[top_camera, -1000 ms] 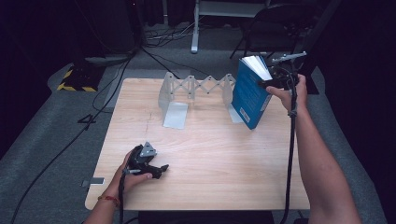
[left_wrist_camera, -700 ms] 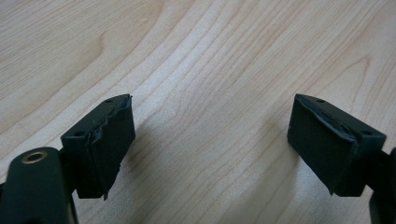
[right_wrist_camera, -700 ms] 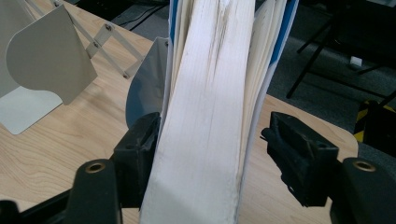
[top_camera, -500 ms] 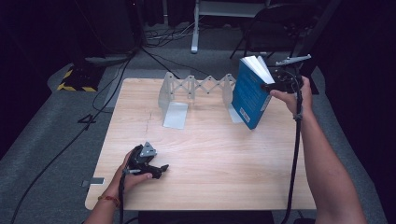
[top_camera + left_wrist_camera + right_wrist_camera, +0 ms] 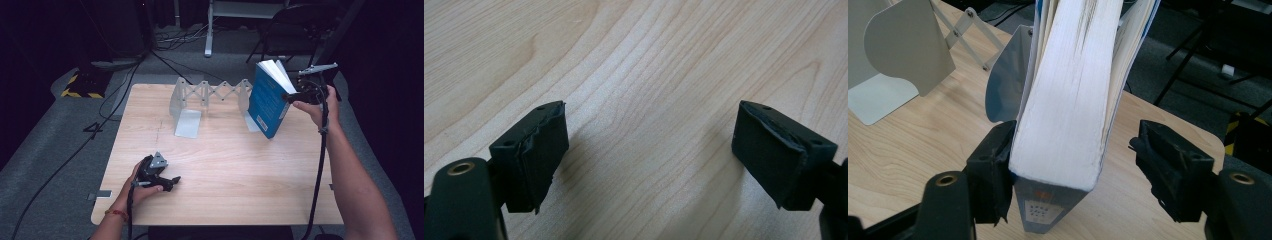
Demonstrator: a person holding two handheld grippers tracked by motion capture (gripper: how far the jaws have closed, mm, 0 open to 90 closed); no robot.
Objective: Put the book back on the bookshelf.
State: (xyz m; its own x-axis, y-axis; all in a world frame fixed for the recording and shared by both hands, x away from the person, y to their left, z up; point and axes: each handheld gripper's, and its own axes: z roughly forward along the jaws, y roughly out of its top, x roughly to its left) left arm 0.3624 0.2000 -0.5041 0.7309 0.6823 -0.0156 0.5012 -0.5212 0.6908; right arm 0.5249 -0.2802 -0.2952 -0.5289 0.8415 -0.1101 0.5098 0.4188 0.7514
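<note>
The blue book [image 5: 270, 100] stands tilted on the desk [image 5: 225, 165], leaning against the right end plate of the expanding book rack [image 5: 210, 97]. The right gripper [image 5: 1075, 165] has just been opening; the book sits between its jaws, one pad touching, the other clear. Release appears nearly complete. The left gripper [image 5: 649, 150] rests wide and empty.

On the table [image 5: 225, 165], the book [image 5: 267, 102] stands tilted at the far right against the expanding rack's [image 5: 210, 97] right end, the left gripper [image 5: 172, 181] resting near-left.
</note>
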